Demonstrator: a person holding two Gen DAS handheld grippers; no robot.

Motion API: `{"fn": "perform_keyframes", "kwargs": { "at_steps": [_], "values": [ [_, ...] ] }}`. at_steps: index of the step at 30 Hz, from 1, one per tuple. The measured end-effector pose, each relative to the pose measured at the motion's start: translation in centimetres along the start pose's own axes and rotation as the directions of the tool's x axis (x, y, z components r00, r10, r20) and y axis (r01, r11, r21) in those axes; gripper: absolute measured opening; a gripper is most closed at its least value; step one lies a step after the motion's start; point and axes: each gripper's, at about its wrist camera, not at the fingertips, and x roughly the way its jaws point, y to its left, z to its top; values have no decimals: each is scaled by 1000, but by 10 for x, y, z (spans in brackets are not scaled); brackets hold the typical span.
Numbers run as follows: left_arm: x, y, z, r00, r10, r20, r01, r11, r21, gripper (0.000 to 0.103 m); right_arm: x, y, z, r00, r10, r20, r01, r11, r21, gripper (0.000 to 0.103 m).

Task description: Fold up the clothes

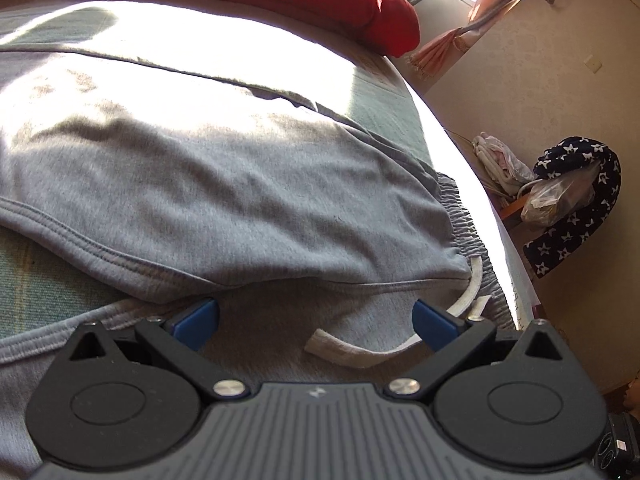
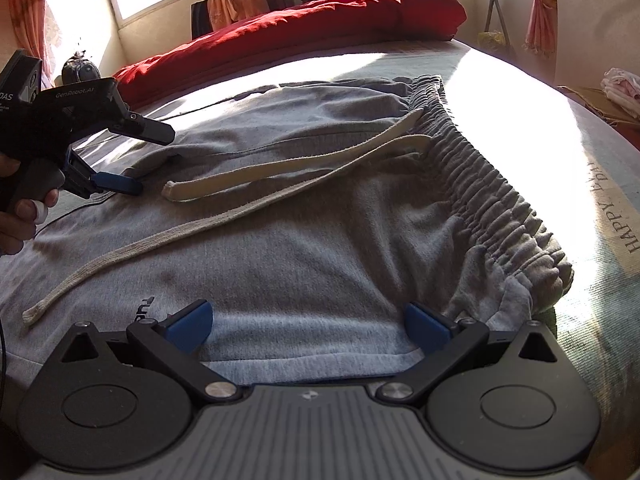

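Two handheld grippers hover low over a bed (image 2: 520, 92) covered in a pale green sheet, partly washed out by sunlight. Grey sweatpants (image 2: 320, 240) lie spread flat across it, elastic waistband (image 2: 492, 184) toward the bed's right edge, with two cream drawstrings (image 2: 280, 176) trailing leftward over the fabric. A red blanket (image 2: 320, 20) is bunched along the far side. The right gripper (image 2: 308, 324), fingers wide apart, sits above the near hem. The left gripper (image 1: 316, 318), held by a hand (image 2: 24, 216), also has its blue-tipped fingers spread, empty, beside a fabric fold.
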Motion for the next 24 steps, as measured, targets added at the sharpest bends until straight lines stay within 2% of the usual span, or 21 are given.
{"fn": "perform_keyframes", "kwargs": {
  "at_steps": [4,7,9,15,19,22,24],
  "values": [
    [5,3,0,1000,-29,-7,29,999,-24,102,0,2,-1,1000,-6,1,6,1000,-8,103],
    [18,9,-4,999,11,-34,-13,999,-42,102,0,2,-1,1000,-6,1,6,1000,-6,103],
    [14,11,-5,999,7,-32,-9,998,-62,102,0,2,-1,1000,-6,1,6,1000,-8,103],
    [-39,0,6,1000,-1,-13,0,999,-42,102,0,2,0,1000,-7,-1,7,1000,-4,103],
    [-62,-7,25,998,-30,53,32,999,-31,102,1,3,-1,1000,-16,2,16,1000,-11,103],
    [-46,-6,44,998,-23,61,26,998,-57,102,1,3,-1,1000,-17,0,17,1000,-10,103],
    [-26,-3,50,999,-32,40,36,995,-91,102,0,3,-1,1000,-14,-1,14,1000,-7,103]
  ]
}}
